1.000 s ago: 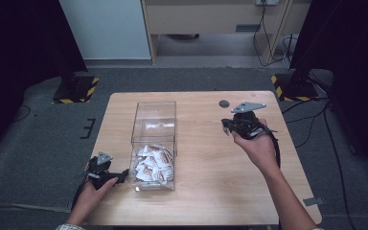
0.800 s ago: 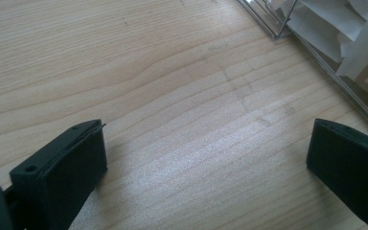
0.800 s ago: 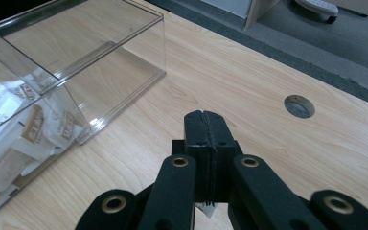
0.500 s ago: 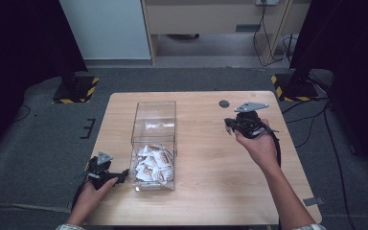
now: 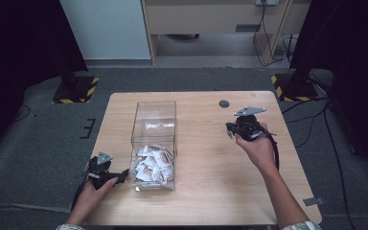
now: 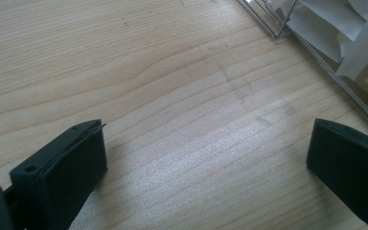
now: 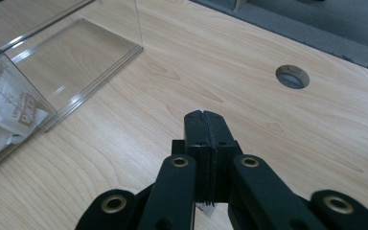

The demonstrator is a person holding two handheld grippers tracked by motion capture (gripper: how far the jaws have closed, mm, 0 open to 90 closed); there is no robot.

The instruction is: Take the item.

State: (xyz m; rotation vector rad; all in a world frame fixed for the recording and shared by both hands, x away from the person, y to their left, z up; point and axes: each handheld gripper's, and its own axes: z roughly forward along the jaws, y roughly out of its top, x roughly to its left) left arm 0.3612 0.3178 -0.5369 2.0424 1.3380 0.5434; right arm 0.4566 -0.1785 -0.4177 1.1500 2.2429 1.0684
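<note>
Lying lengthwise away from the person, clear box (image 5: 154, 139) of packets (image 5: 151, 164) sat just right of open left tool (image 5: 106, 175); right tool (image 5: 231, 130), jaws closed on nothing, was well apart over counter (image 5: 211, 167).

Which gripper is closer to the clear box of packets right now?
Left. The left gripper sits just beside the clear box at its near end; the right gripper is well off to its other side.
</note>
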